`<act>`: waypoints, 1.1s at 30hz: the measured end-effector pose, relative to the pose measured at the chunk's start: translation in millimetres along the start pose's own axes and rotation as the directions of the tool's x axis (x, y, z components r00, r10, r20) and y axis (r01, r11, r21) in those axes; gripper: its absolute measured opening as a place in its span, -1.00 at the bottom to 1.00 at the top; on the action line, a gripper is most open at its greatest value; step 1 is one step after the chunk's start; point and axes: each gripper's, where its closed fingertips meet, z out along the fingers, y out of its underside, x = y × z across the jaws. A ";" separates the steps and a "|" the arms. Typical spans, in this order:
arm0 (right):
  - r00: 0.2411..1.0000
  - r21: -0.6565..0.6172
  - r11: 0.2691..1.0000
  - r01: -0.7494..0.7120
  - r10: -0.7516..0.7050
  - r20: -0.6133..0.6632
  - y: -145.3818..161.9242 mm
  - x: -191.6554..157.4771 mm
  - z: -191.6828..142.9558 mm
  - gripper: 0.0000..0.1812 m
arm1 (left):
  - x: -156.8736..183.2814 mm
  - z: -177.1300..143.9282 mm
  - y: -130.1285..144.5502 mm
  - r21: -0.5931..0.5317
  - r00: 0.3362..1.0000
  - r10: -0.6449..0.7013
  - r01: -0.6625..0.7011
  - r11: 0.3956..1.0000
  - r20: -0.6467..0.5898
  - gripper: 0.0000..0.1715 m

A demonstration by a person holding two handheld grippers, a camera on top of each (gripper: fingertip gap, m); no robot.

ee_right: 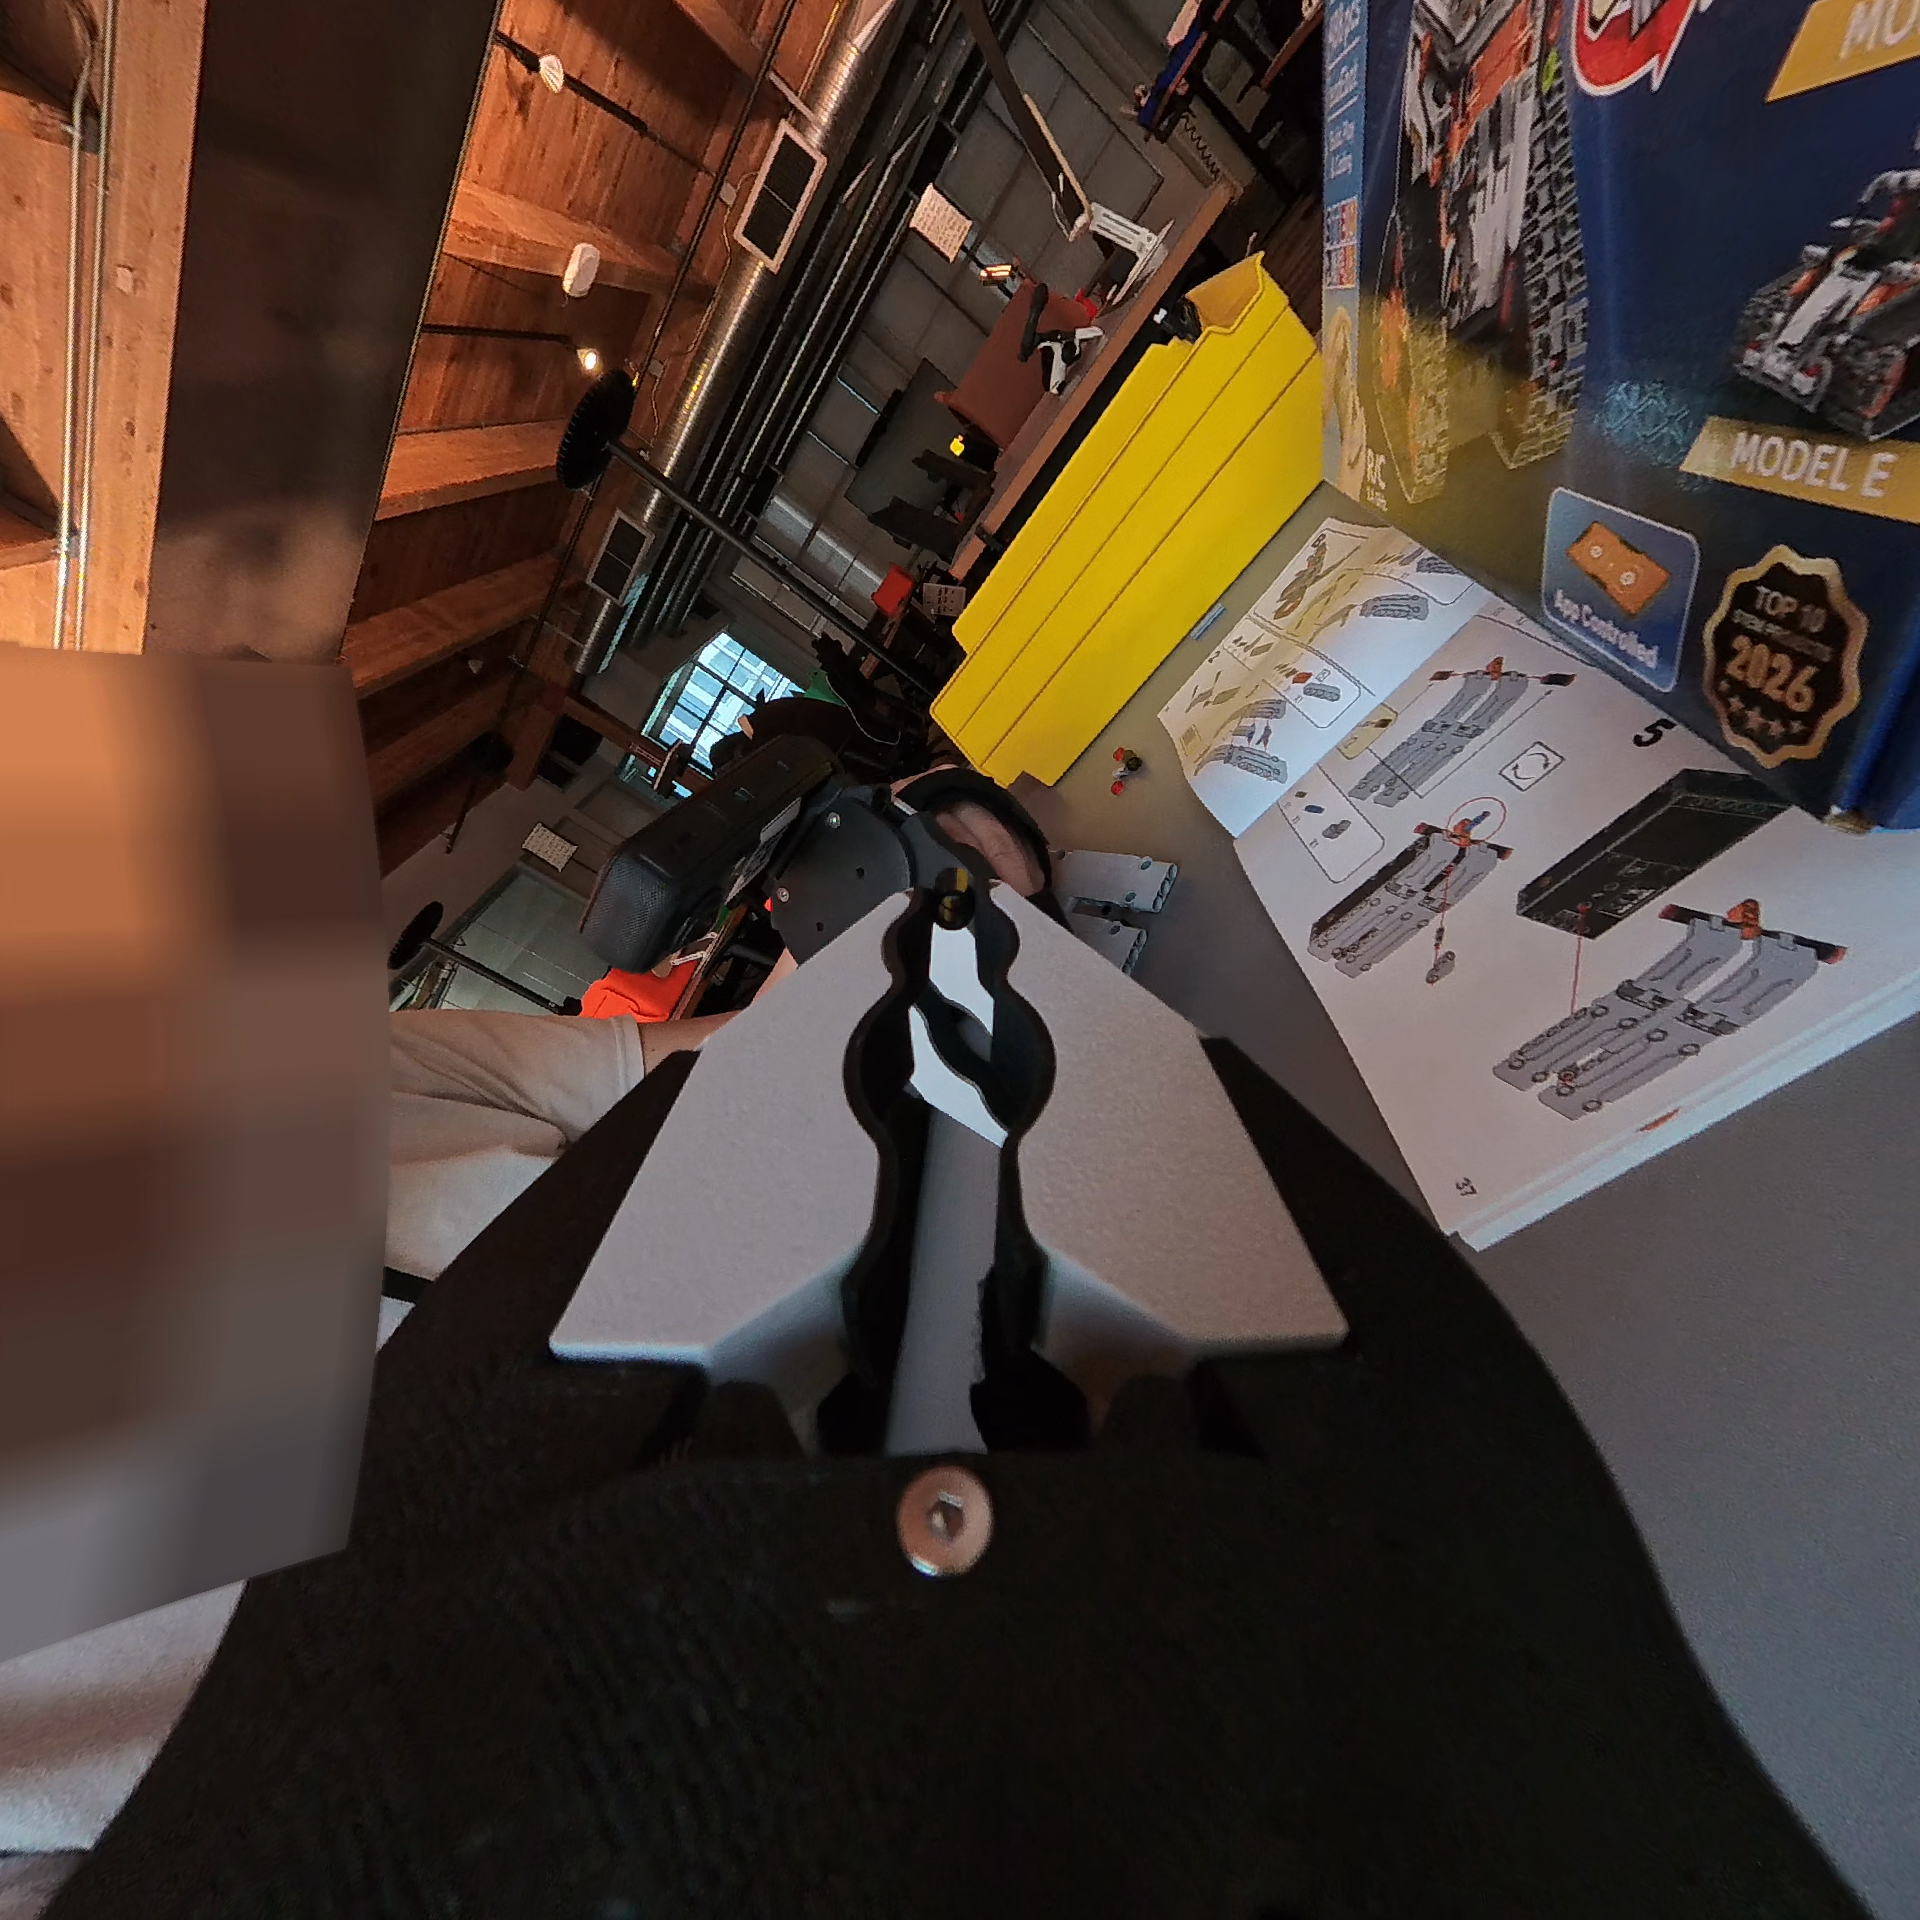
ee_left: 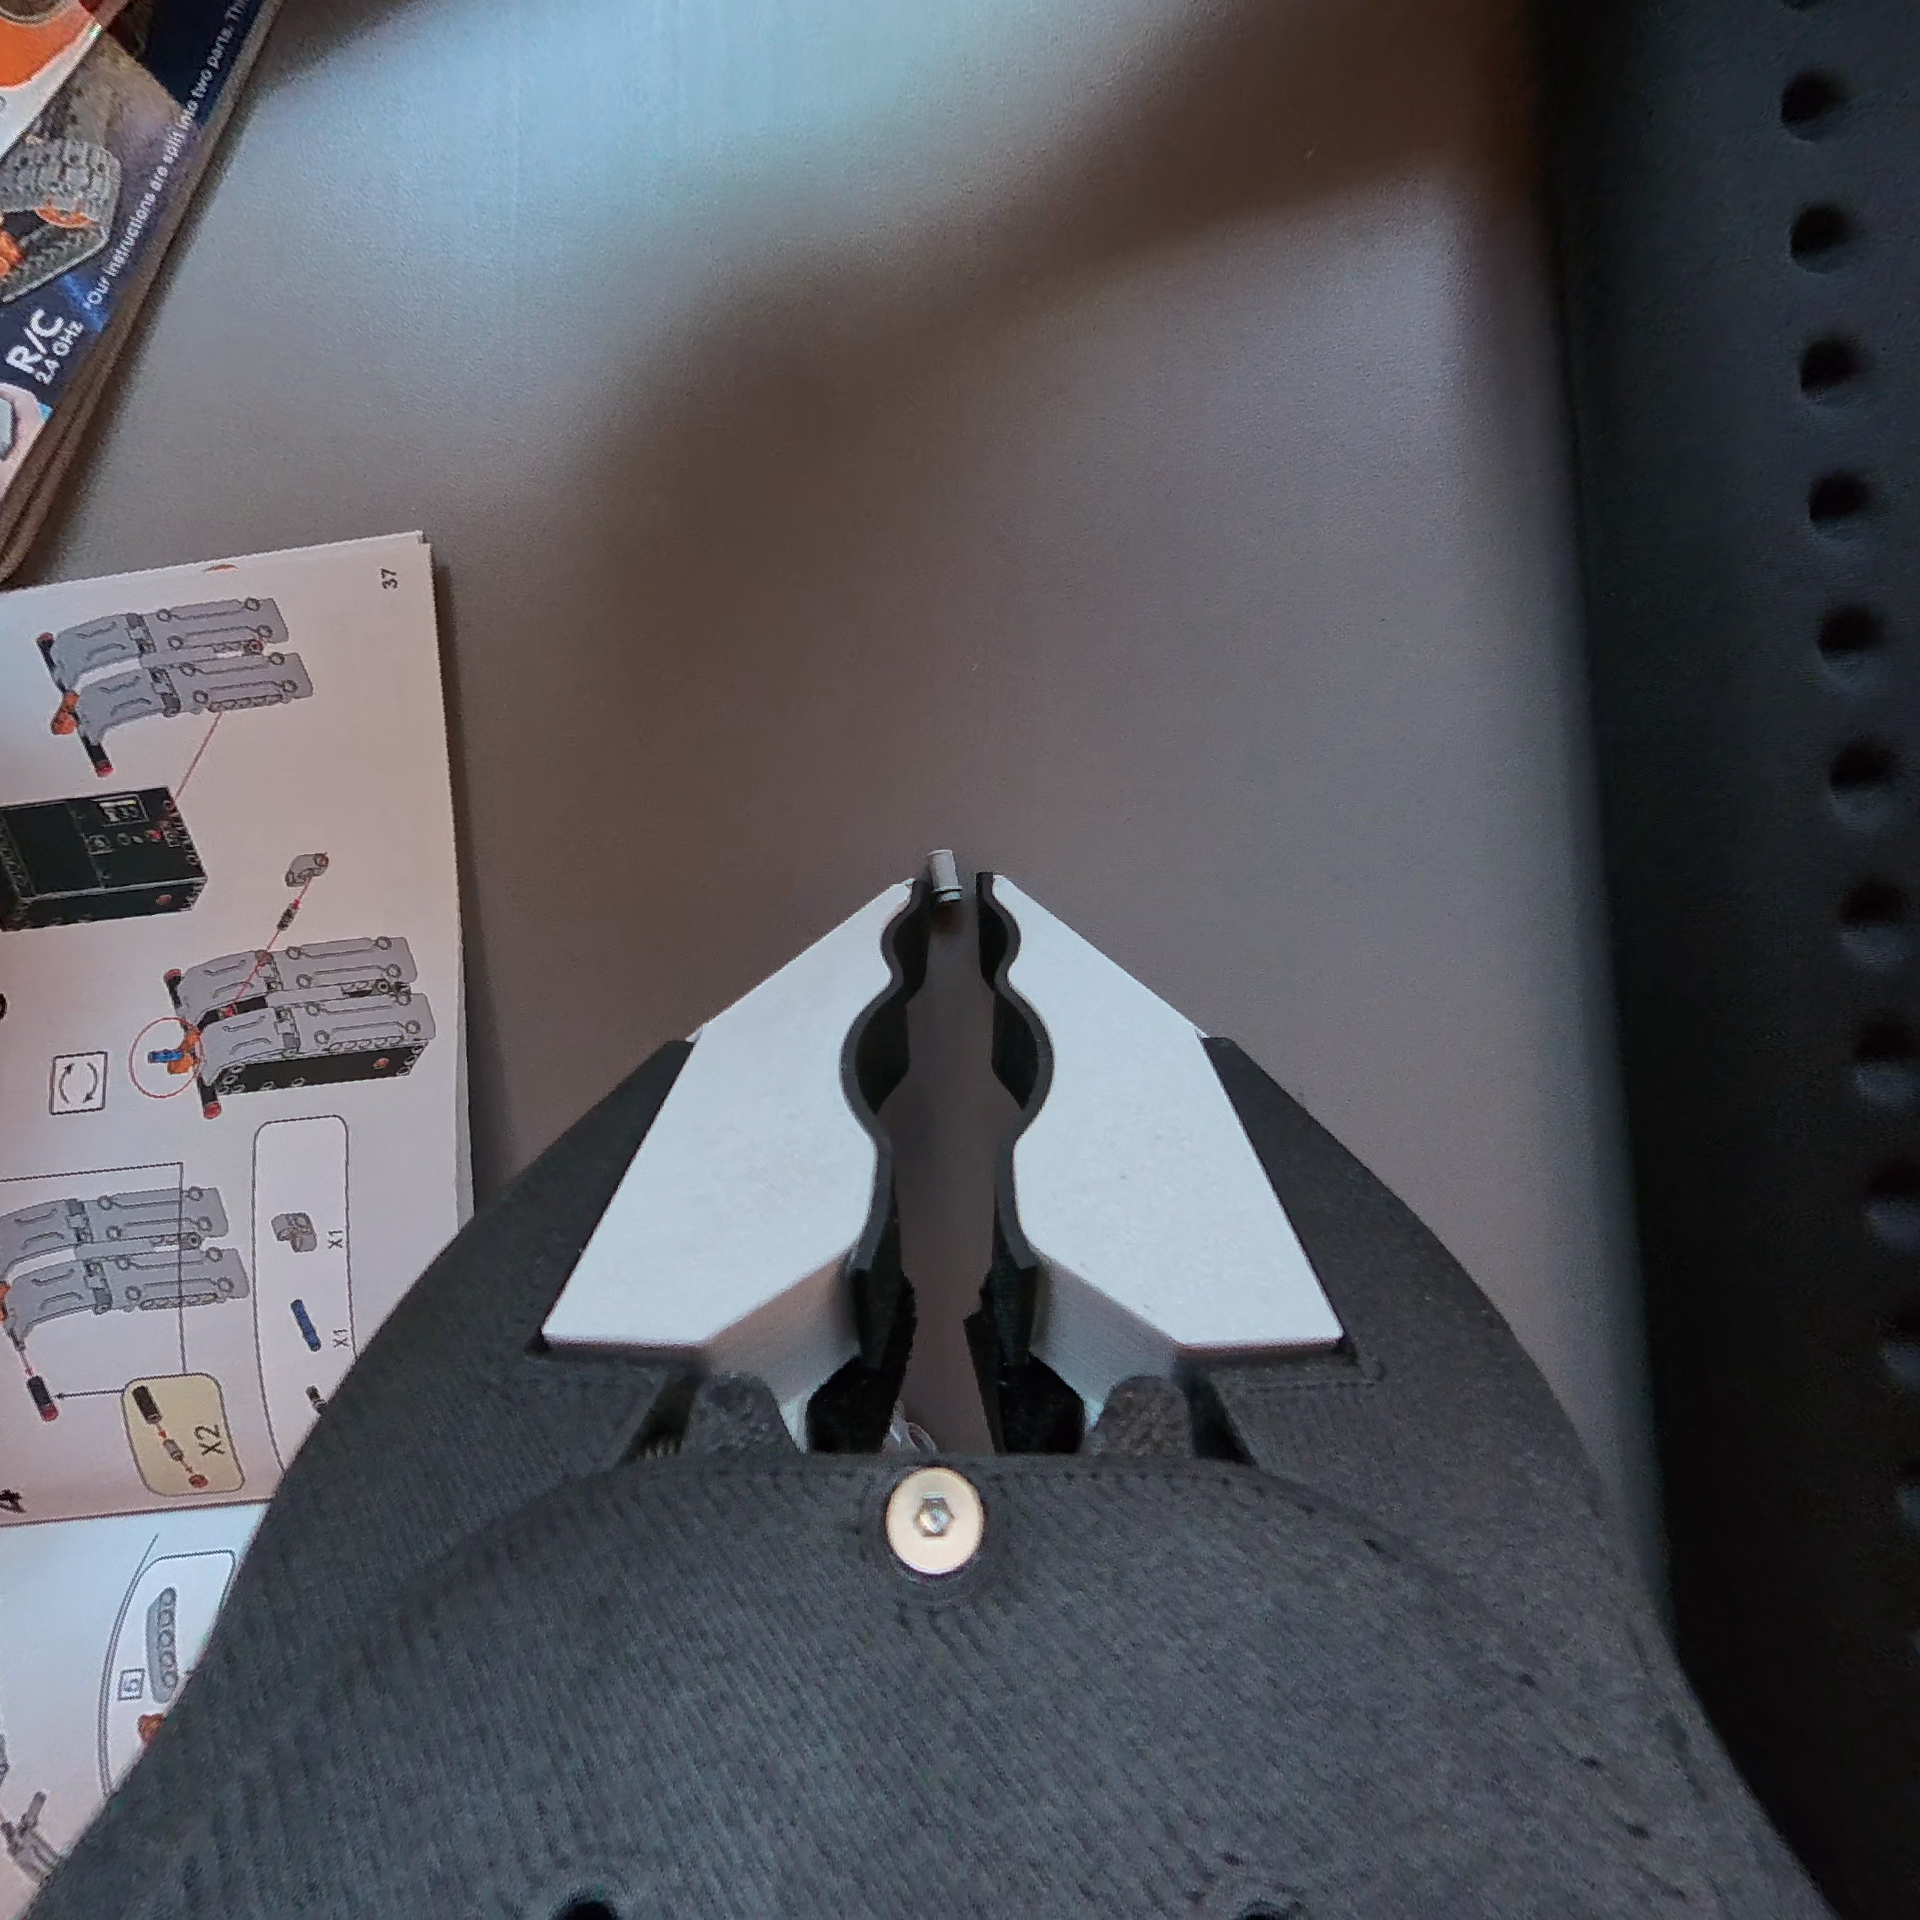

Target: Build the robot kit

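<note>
My left gripper (ee_left: 945, 891) is shut on a small grey pin (ee_left: 943, 871), which stands up between its white fingertips above the grey table (ee_left: 935, 468). My right gripper (ee_right: 951, 916) is shut on a small black piece with a yellow centre (ee_right: 951, 896), held in the air at its tips. Just beyond those tips in the right wrist view is the left gripper's dark body (ee_right: 842, 873), held by a gloved hand (ee_right: 987, 831). A grey building-block assembly (ee_right: 1117, 894) lies on the table behind them, partly hidden.
An open instruction booklet (ee_left: 208, 987) (ee_right: 1507, 935) lies on the table. A blue toy box (ee_right: 1662, 312) stands beside it, with stacked yellow bins (ee_right: 1132, 582) farther off. Small red and black parts (ee_right: 1124, 769) lie near the bins. A black perforated surface (ee_left: 1818, 727) borders the table. Across from one pair of fingers to the other is roughly 15 cm.
</note>
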 end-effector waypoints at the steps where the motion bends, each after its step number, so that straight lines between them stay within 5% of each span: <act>1: 1.000 -0.001 1.000 0.000 0.000 0.001 0.1 -0.1 0.2 -0.93 | -0.2 0.0 0.0 0.000 1.000 -0.001 0.001 1.000 0.002 -0.92; 9: 1.000 -0.012 1.000 -0.001 0.000 -0.008 1.9 1.3 1.0 -0.93 | -1.9 -0.7 1.0 -0.008 1.000 -0.011 0.011 1.000 0.007 -0.96; 13: 0.992 -0.132 0.989 0.071 -0.084 -0.096 19.0 11.2 5.3 -0.93 | -11.8 -7.2 6.5 -0.055 0.998 -0.054 0.056 0.997 0.044 -0.96; 21: 0.933 -0.403 0.851 0.336 -0.361 0.016 66.2 -2.8 34.9 -0.93 | -13.5 -42.1 -24.4 0.172 0.949 -0.278 0.302 0.938 -0.148 -0.96; 33: 0.909 -0.343 0.843 0.415 -0.392 0.140 66.2 -24.2 42.7 -0.93 | -12.9 -78.1 -58.7 0.388 0.894 -0.294 0.417 0.822 -0.337 -0.96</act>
